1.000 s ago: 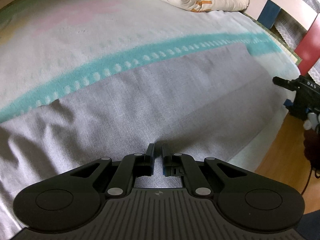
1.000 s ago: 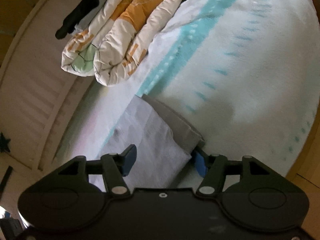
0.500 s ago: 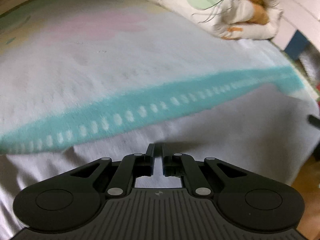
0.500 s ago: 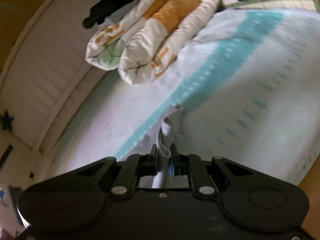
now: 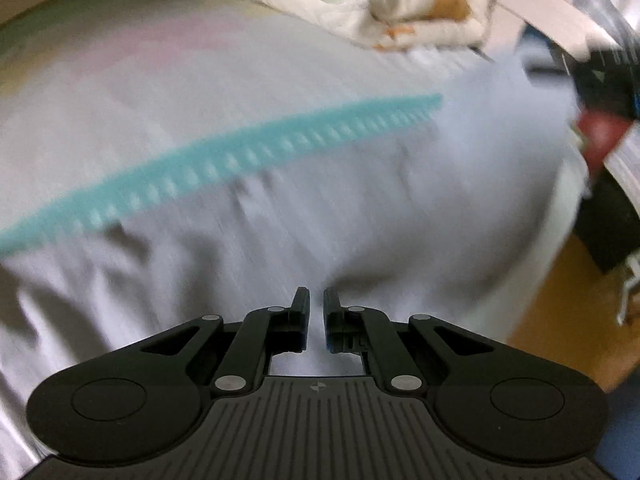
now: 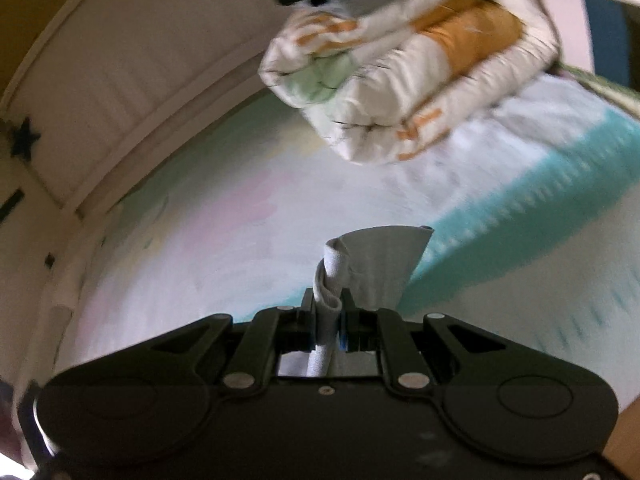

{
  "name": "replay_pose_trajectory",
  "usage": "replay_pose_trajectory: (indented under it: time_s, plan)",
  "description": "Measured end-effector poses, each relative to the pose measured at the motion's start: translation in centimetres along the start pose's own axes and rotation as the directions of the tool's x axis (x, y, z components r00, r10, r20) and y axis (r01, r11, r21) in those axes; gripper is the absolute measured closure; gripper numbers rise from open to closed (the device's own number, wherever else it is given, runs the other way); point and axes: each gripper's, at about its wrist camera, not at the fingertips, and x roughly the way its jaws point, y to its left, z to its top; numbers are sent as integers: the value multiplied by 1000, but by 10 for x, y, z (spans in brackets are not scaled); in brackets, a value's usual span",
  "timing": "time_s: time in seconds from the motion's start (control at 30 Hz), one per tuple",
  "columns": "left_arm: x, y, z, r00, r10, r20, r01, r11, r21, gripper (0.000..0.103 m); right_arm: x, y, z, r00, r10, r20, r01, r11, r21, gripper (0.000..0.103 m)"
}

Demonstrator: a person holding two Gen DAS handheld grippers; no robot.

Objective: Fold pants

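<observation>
the right gripper (image 6: pixel 327 312) is clenched on a bunched fold of the light grey fabric pants (image 6: pixel 376 264), having just closed on it, and the cloth sticks up past its fingertips above the pale bed sheet with a teal stripe (image 6: pixel 520 216). the left gripper (image 5: pixel 316 308) has its jaws drawn nearly together over the grey pants (image 5: pixel 360 216) spread along the bed's near edge; whether cloth is pinched there i cannot tell. a folded white quilt with orange patches (image 6: pixel 420 80) lies at the bed's far end.
</observation>
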Motion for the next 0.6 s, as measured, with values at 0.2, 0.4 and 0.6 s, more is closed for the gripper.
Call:
replay_pose_trajectory:
  time_s: [0.2, 0.4, 0.6]
  plan:
    - [-1, -2, -11, 999, -54, -2, 54, 997, 60, 95, -16, 66, 12, 999, 50, 9, -48, 992, -118, 91]
    - [-53, 76, 1, 999, 13, 49, -2, 975, -220, 95, -35, 161, -3, 986, 162, 23, -148, 942, -300, 91]
    - [-125, 152, 1, 973, 190, 134, -134, 928, -347, 91, -22, 266, -57, 948, 308, -84, -311, 831, -461, 91]
